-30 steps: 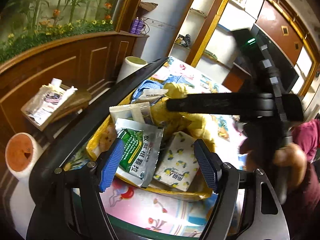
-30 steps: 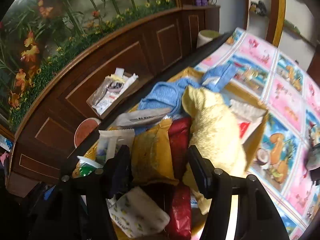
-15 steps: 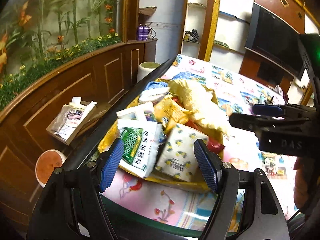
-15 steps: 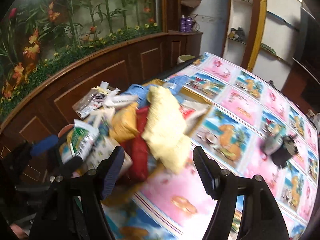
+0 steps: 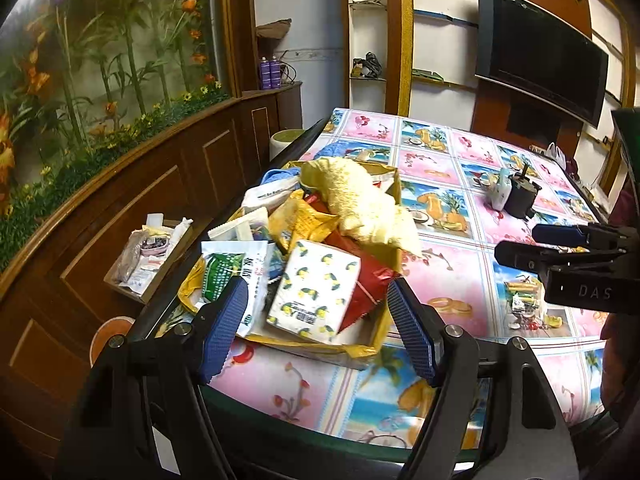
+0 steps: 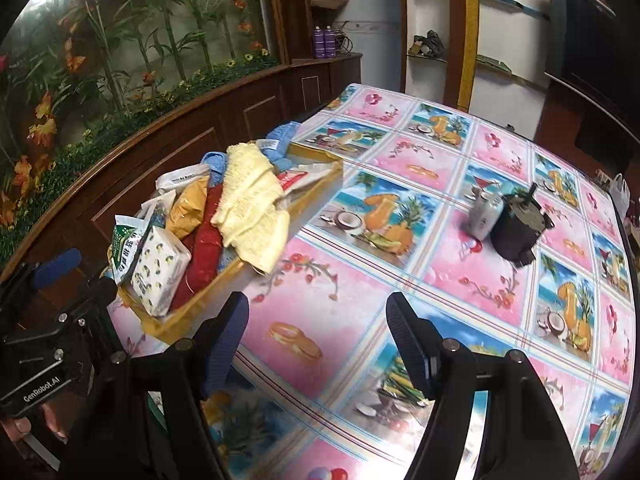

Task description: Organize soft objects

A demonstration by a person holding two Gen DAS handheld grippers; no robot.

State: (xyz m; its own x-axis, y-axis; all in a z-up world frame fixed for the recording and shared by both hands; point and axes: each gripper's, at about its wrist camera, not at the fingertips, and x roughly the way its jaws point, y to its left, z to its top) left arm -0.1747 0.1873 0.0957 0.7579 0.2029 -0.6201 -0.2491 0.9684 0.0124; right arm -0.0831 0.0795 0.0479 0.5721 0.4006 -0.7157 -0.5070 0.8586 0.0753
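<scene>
Seen from the left wrist, the left gripper (image 5: 316, 330) hangs with its jaws spread wide and nothing between the ribbed blue pads (image 5: 224, 330). Just past its tips a shallow yellow tray (image 5: 360, 350) is heaped with soft goods. Nearest is a white tissue pack printed with lemons (image 5: 316, 290). To its left lies a glossy green-and-white packet (image 5: 224, 272); to its right a crinkled red foil bag (image 5: 370, 280). Beyond these are orange snack bags (image 5: 304, 222), then a fluffy pale yellow towel (image 5: 368, 200) draped over the pile. A blue knitted cloth (image 5: 340, 148) lies farthest off.

Only this view shows a wooden box of small sachets (image 5: 150, 254) lower down to the left, off the table. It also shows the right gripper (image 5: 536, 246) from the side, out to the right, gripping nothing.

The right wrist view shows the right gripper (image 6: 318, 344), released and empty, over the bare glossy tablecloth (image 6: 360, 300). The cloth is patterned with pink flower and blue fruit squares. The tray (image 6: 192, 312) sits ahead to the left of this gripper. Far ahead to the right stands a dark round pot (image 6: 516, 232) with a pale bottle (image 6: 482, 220) touching it. In the left corner a person's fingers (image 6: 48, 426) wrap the left gripper's black handle.
</scene>
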